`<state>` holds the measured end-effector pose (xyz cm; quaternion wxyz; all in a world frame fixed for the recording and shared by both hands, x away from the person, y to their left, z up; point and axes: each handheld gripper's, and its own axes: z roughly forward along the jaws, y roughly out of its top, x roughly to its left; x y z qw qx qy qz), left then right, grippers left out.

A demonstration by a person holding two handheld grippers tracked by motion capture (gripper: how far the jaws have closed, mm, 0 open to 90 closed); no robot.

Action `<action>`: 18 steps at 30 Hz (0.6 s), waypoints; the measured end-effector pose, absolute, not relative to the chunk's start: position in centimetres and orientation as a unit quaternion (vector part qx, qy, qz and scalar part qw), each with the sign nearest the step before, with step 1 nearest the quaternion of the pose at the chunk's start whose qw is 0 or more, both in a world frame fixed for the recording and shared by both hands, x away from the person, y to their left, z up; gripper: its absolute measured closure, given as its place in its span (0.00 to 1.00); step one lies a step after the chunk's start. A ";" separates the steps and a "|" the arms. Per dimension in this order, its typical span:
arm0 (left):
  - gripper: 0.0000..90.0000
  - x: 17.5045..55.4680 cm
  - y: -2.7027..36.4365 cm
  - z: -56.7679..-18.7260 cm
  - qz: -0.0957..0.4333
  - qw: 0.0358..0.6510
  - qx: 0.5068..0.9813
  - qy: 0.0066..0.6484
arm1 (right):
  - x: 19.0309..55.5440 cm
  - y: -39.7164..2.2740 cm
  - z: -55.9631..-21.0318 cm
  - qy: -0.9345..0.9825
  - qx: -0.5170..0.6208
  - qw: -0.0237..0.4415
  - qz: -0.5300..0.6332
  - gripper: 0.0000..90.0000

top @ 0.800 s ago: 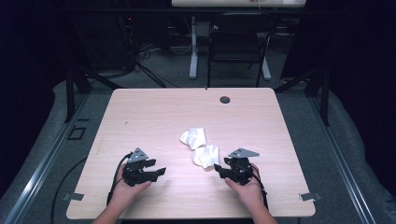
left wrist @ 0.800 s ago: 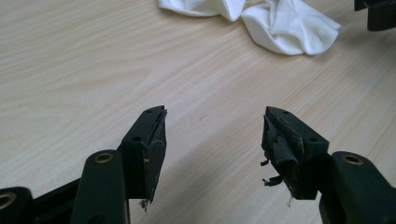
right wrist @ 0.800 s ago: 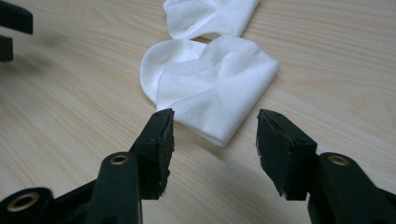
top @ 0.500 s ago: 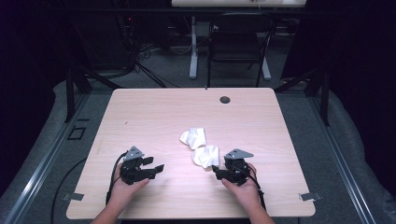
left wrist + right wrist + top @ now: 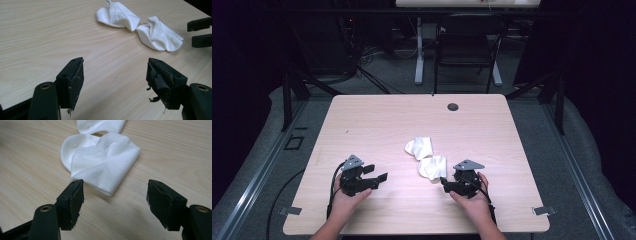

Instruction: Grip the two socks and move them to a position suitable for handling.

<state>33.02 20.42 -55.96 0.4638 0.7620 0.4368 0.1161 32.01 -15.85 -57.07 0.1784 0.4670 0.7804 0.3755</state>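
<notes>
High view first: a person is sitting at a wooden table (image 5: 377,120) and holding a black gripper in each hand. Two small white socks are lying near the middle of the table, and I am using them as my marker for where things are.

One sock, the far sock (image 5: 419,147), is lying a bit further from the person. The other, the near sock (image 5: 433,167), is lying just beside it, closer to the person. I cannot tell if the two are touching.

The right gripper (image 5: 451,185) is resting low over the table, just beside the near sock, on the person's side of it. Right gripper view is showing its two jaws standing wide apart, with nothing between them but bare wood. The near sock (image 5: 100,165) is lying just past the jaw tips, and the left jaw tip is sitting very close to the sock's edge. It is not holding anything.

The left gripper (image 5: 374,175) is sitting well apart from the socks, off to their left. Left gripper view is showing its jaws wide open too, with only table between them. Both socks, the far sock (image 5: 117,15) and the near sock (image 5: 158,35), are lying far ahead of it.

A small dark round hole (image 5: 453,106) is sitting beyond the socks, near the table's far edge.
</notes>
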 end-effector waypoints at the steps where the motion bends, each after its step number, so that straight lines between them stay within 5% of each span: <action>1: 0.32 33.0 20.4 -55.9 0.118 0.464 0.762 0.436 | 32.0 -15.7 -57.1 0.779 0.468 0.180 0.376 0.33; 6: 0.31 33.1 20.5 -55.8 0.120 0.462 0.765 0.432 | 32.1 -15.4 -57.1 0.784 0.465 0.176 0.371 0.32; 18: 0.35 33.1 20.4 -56.0 0.118 0.443 0.774 0.436 | 33.3 -14.9 -55.7 0.778 0.471 0.169 0.380 0.50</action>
